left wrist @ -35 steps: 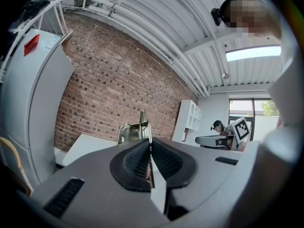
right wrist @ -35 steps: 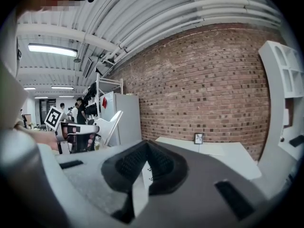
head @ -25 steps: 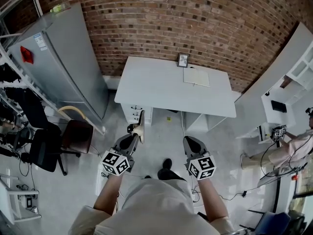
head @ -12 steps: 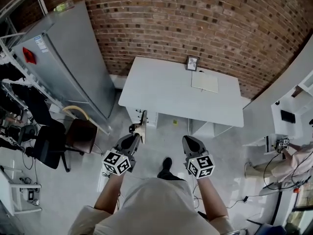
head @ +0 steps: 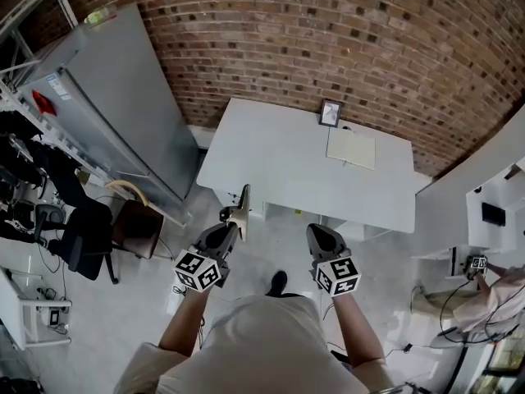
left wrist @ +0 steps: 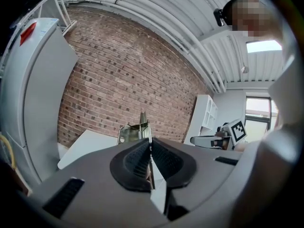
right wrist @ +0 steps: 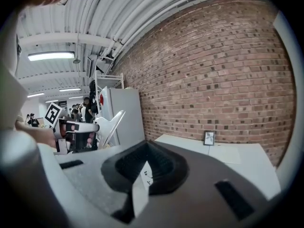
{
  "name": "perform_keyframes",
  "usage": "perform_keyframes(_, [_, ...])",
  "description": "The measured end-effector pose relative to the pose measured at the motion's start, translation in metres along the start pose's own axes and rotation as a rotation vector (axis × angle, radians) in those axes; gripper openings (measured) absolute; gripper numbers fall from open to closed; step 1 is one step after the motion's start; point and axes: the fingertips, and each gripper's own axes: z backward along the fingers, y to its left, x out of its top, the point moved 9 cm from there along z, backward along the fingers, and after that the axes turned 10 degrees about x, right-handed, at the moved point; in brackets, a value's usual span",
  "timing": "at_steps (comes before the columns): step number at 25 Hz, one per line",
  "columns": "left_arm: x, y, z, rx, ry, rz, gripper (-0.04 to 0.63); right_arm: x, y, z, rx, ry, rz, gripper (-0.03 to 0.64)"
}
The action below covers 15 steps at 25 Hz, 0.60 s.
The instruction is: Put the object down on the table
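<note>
My left gripper (head: 233, 225) is shut on a thin flat board with a metal clip (head: 241, 207), held on edge and pointing at the white table (head: 279, 167). In the left gripper view the board (left wrist: 144, 129) stands edge-on between the pads of that gripper (left wrist: 150, 151), with its clip above them. It hangs over the floor just short of the table's near edge. My right gripper (head: 317, 233) is level with the left one, shut, with nothing in it. In the right gripper view my right gripper (right wrist: 148, 163) faces the table (right wrist: 237, 163), and the board (right wrist: 113, 122) shows at the left.
A small picture frame (head: 330, 113) and a pale notebook (head: 351, 148) lie at the table's far right, by the brick wall. A tall grey cabinet (head: 115, 113) stands left of the table. A brown chair (head: 135, 228) and a black office chair (head: 82, 240) stand at the left.
I have walked nearer to the table, which now sits lower and closer in the head view. Both grippers keep their pose, the board still held in the left one.
</note>
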Motion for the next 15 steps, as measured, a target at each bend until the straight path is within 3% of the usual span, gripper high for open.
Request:
perform_keyframes(8, [0.001, -0.008, -0.054, 0.053, 0.032, 0.017, -0.002, 0.004, -0.066, -0.02, 0.054, 0.021, -0.004, 0.002])
perform_keyframes(15, [-0.005, -0.008, -0.088, 0.086, 0.089, 0.04, -0.001, 0.001, -0.097, -0.037, 0.073, 0.048, -0.02, 0.002])
